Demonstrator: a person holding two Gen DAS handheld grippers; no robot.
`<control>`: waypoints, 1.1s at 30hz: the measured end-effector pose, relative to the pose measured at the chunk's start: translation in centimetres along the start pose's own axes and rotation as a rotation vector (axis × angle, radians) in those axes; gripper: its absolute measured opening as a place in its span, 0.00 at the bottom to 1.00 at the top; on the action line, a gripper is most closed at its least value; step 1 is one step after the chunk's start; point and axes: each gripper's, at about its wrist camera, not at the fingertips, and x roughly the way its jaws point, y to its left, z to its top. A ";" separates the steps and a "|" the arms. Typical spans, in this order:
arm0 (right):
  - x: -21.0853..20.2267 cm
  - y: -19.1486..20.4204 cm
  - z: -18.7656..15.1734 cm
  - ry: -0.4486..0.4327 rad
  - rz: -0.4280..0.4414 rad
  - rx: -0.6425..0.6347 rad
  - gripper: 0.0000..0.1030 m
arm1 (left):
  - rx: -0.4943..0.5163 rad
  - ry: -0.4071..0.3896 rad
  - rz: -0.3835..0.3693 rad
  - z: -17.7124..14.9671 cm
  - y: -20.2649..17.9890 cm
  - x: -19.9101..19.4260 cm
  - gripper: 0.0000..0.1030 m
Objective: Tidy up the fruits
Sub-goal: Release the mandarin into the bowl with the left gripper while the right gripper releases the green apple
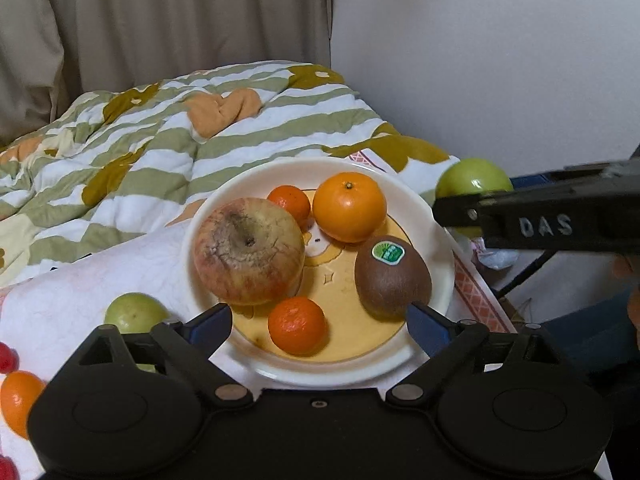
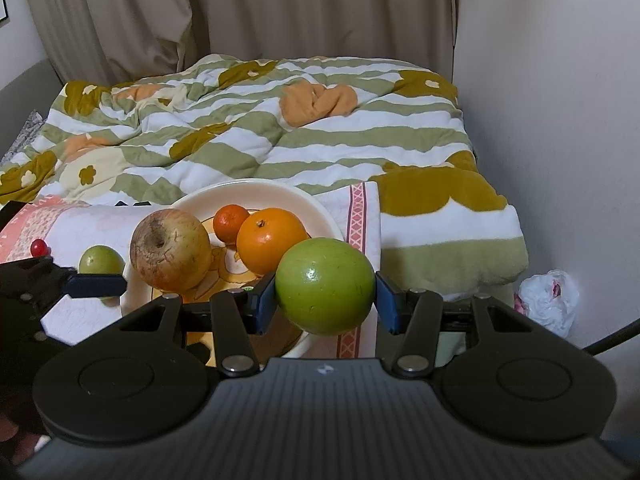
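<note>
A: Plate at twelve o'clock of left gripper, jaws wide, nothing pinched; small mandarin lies between the tips, loose.

B: Right gripper?

A: Clamped on green apple, held over the plate's near rim at five o'clock. Right is nearer; free spot lies toward eleven, I judge.
</note>
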 end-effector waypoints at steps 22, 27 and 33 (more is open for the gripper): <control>3.9 1.6 0.3 0.005 0.001 -0.086 0.64 | -0.100 -0.039 0.079 -2.1 3.3 -4.4 0.94; 3.2 2.5 0.5 -0.039 -0.017 -0.130 0.96 | -0.119 -0.051 0.098 -2.6 3.6 -5.2 0.94; 1.4 3.1 0.4 -0.067 -0.002 -0.131 1.00 | -0.135 -0.082 0.118 -3.2 3.6 -6.7 0.94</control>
